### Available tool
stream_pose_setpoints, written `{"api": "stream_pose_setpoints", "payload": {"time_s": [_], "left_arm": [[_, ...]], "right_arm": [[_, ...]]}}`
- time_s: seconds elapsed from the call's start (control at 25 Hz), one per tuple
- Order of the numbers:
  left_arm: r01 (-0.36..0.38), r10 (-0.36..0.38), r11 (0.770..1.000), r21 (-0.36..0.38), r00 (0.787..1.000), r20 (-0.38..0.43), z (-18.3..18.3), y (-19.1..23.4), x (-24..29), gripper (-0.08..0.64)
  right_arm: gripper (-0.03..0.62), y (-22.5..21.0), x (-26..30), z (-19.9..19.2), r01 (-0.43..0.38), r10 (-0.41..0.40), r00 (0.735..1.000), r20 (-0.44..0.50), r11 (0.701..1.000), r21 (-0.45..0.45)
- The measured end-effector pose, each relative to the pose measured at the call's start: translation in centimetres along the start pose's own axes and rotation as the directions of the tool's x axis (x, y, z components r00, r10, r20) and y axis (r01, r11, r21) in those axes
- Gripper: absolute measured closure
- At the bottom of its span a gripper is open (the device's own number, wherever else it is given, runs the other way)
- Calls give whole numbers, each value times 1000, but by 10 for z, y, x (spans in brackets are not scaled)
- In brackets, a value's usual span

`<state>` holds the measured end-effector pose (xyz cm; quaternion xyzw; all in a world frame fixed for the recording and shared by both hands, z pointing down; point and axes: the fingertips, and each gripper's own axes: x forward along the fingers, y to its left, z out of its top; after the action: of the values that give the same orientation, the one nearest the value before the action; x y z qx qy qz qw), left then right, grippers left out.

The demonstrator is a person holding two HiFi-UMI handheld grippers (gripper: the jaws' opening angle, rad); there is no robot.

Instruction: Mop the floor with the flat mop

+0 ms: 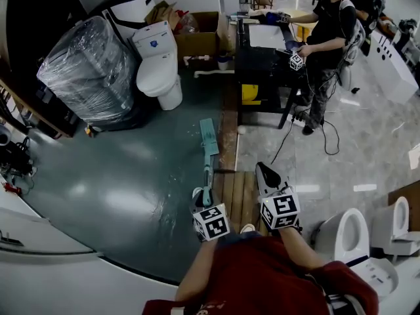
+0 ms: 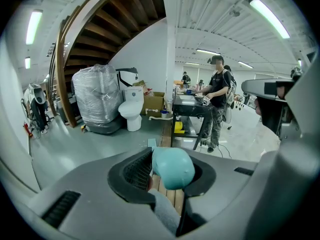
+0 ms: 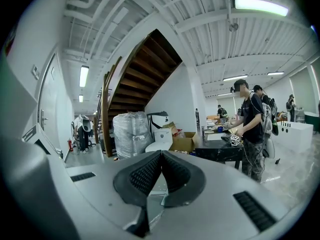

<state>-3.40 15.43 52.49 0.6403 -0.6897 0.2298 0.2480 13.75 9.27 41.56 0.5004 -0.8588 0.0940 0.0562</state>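
The flat mop lies on the dark green floor [image 1: 125, 189]. Its teal head [image 1: 209, 138] rests by the wooden strip, and the pole [image 1: 207, 179] runs back toward me. My left gripper [image 1: 202, 195] is shut on the pole's upper end. In the left gripper view the rounded teal handle end [image 2: 173, 168] sits clamped between the black pads [image 2: 137, 170] of that left gripper [image 2: 167, 168]. My right gripper [image 1: 264, 170] hovers to the right of the mop over the wooden boards. Its pads [image 3: 145, 175] meet with nothing between them, so the right gripper [image 3: 161, 158] is shut and empty.
A white toilet [image 1: 157, 64] and a plastic-wrapped bulky load [image 1: 92, 71] stand at the back left, with a cardboard box [image 1: 197, 39] behind. A black table [image 1: 262, 61] and a standing person [image 1: 325, 41] are at the back right. More toilets [image 1: 354, 241] sit near right. Wooden boards [image 1: 235, 195] lie underfoot.
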Motion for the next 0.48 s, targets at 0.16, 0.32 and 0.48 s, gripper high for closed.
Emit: {"api": "stream_pose_setpoints", "payload": {"time_s": [0.16,0.32,0.48], "left_arm": [[-4,4,1000,-9,1000,-5,-4,5,-5,437],[-6,6,1000,-11,1000,-9,-6,2,-6,437],[-10,10,1000,-7,1000,4,-5,2,-5,437]], "right_arm": [[575,7,3,1,-11,11,1000,0,1000,-1],[575,6,1,-1,-13,13,1000,-6,1000,1],[575,2,0,-3,-6,6,1000,-8,1000,4]]}}
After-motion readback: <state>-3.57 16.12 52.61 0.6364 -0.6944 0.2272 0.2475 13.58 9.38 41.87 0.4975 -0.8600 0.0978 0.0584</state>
